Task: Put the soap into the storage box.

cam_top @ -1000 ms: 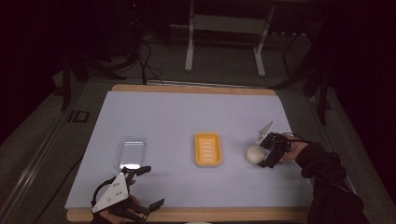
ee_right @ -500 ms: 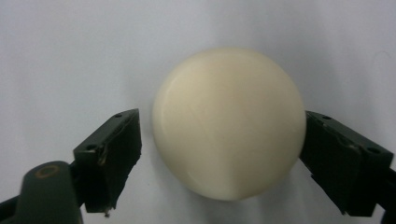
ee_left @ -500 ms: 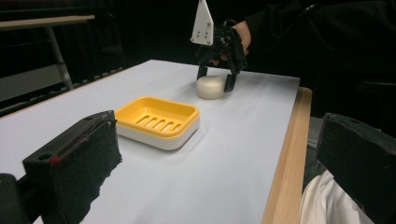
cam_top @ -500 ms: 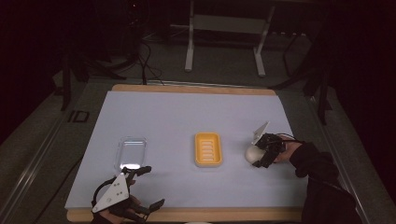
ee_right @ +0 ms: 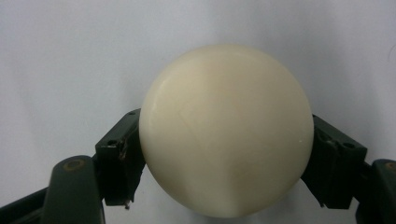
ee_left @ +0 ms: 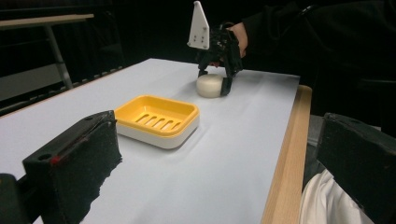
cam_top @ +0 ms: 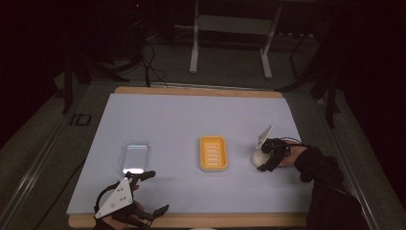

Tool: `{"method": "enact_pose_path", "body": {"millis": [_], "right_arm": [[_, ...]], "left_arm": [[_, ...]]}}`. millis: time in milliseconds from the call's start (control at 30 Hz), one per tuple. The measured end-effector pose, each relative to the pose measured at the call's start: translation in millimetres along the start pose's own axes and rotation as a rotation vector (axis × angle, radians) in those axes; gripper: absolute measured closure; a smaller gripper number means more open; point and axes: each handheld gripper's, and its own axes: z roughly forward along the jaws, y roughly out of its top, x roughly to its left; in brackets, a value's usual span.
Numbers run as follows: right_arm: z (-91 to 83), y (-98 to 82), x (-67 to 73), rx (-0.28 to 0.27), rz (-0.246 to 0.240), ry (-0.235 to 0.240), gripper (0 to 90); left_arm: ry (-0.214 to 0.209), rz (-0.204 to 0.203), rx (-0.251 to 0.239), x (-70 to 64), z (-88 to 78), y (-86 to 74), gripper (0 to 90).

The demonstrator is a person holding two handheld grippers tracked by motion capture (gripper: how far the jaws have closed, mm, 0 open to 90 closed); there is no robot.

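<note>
Right gripper view: the right gripper (ee_right: 226,154) has just closed its jaws onto the round soap bar (ee_right: 226,130), pads on both flanks.
Soap's place: on the table (cam_top: 191,124), right of the yellow soap dish (cam_top: 213,153), apart from it.
Left gripper (cam_top: 143,191): jaws spread, holding nothing, nearer than the dish.
Risk: the smooth, curved soap may squirt out when lifted.
Hidden: the soap's underside; the clear lid (cam_top: 134,156) is faint.

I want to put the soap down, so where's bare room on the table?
The far half of the table is bare, and so is the strip between the clear lid and the yellow dish. The near left corner is crowded by the left gripper.
</note>
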Motion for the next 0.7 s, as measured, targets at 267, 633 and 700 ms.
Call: {"method": "enact_pose_path", "body": {"millis": [267, 633, 700], "right_arm": [[-6.4, -0.1, 3.2, 0.012, -0.031, 0.044, 24.8], [-28.8, 6.2, 5.4, -0.005, -0.056, 0.044, 24.8], [-33.4, 7.8, 5.9, -0.003, -0.062, 0.048, 24.8]], "left_arm": [[0.0, 0.001, 0.002, -0.1, 0.2, -0.1, 0.1], [0.0, 0.001, 0.001, -0.1, 0.3, -0.1, 0.1], [0.0, 0.001, 0.001, 0.1, 0.2, 0.0, 0.1]]}}
